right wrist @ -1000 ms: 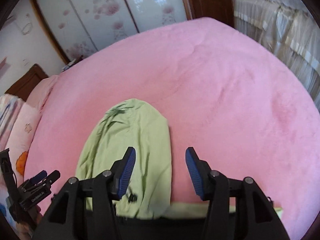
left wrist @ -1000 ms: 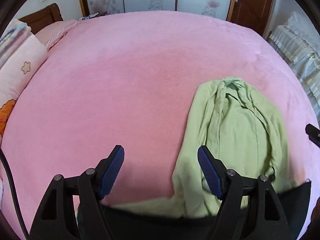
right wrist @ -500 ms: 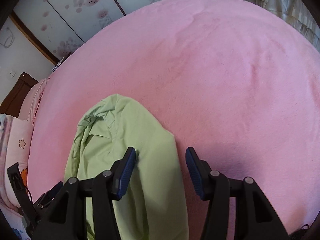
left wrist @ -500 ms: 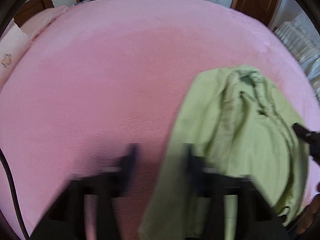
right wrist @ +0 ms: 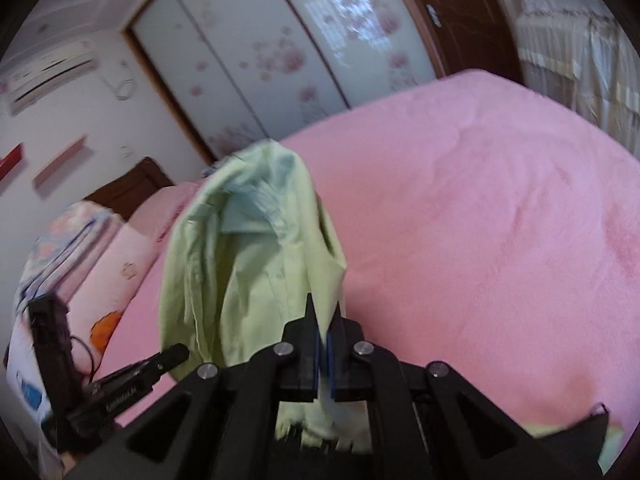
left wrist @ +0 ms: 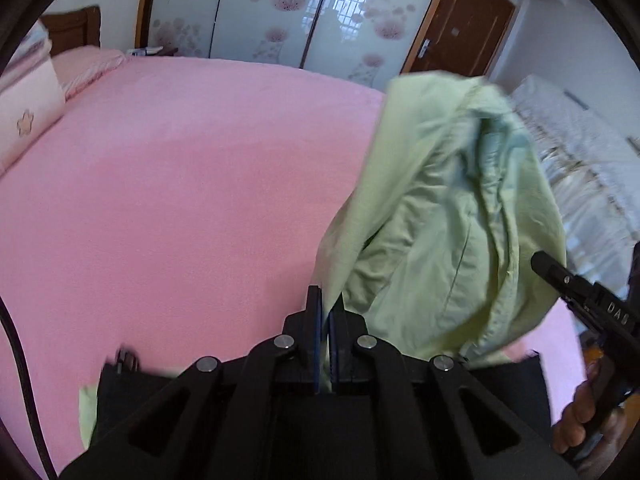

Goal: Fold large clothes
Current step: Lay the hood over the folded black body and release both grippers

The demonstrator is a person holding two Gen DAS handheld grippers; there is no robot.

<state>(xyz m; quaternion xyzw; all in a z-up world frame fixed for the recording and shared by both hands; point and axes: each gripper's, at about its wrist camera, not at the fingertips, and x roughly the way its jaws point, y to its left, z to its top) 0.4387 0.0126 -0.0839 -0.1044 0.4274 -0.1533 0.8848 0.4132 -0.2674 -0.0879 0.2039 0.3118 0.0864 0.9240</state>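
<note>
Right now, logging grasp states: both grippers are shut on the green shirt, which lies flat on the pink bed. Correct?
Not quite. The left gripper and right gripper are both shut on the green shirt, but it hangs lifted above the pink bed, not flat; the left wrist view shows it.

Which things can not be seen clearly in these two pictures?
- Green garment: its lower end is hidden behind the left tongs in the left wrist view.
- Same hem, right wrist view: hidden behind the right tongs, blurred.
- Garment type: folds hide it.
</note>
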